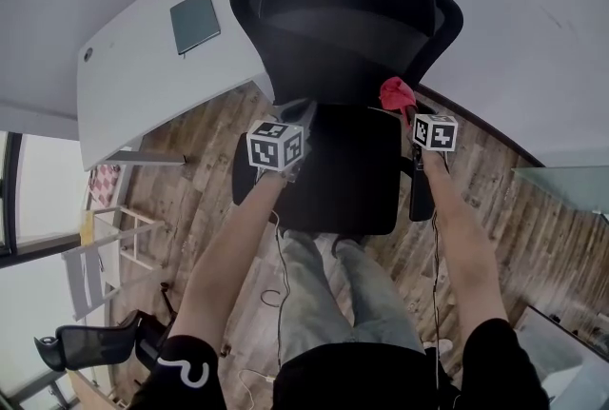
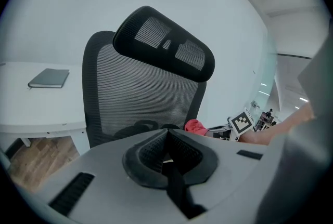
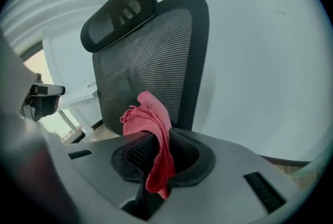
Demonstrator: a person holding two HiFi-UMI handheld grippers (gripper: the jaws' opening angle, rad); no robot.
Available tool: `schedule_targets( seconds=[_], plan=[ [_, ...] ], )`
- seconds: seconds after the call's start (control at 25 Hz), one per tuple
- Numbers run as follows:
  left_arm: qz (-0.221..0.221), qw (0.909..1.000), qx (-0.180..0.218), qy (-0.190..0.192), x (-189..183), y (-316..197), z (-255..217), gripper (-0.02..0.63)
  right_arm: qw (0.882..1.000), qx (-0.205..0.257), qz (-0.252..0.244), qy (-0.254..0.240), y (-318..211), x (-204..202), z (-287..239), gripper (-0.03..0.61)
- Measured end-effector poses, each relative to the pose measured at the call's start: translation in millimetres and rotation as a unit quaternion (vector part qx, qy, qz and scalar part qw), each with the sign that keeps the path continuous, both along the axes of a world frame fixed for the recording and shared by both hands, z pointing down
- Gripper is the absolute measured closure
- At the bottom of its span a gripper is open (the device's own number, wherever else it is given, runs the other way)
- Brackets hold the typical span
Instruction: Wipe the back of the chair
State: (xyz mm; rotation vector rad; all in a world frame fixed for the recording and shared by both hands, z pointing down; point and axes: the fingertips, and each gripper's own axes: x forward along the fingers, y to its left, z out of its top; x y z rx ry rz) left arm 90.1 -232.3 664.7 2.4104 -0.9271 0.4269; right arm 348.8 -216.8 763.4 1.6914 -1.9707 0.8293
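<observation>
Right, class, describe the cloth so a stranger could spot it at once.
Find the black mesh office chair by the white desk. Before its backrest, the right hand-held gripper pinches a crumpled cloth, bright red against the dark mesh.

I stand on a wooden plank floor [image 1: 186,208], and the black mesh chair [image 1: 347,37] stands on it right in front of me. To the chair's left, a white table [image 1: 133,85] with a curved edge stands close to the chair's back. A dark grey notebook [image 1: 195,20] lies flat on the table, near the side facing the chair. Farther left of the chair, nearer to me, a white wooden frame [image 1: 114,251] and a second black chair [image 1: 86,341] stand on the planks. Thin cables [image 1: 278,289] trail over the floor by my legs.
</observation>
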Motion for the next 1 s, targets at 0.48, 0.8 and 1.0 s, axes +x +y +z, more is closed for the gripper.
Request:
schedule_targets(
  seconds=[0.48,0.8,1.0],
  plan=[
    [-0.048,0.9987,-0.013,-0.015,-93,-7,19,0.589,0.996,-0.007,-0.088,-0.012,-38,-147,17,0.503],
    [-0.073,0.9966,-0.024,-0.031,-163,-17,38,0.589,0.994,-0.018,-0.105,-0.015,-70,-241,32,0.505],
    [-0.078,0.9959,-0.030,-0.035,-185,-19,47,0.589,0.994,-0.020,-0.108,-0.013,-87,-282,39,0.506]
  ],
)
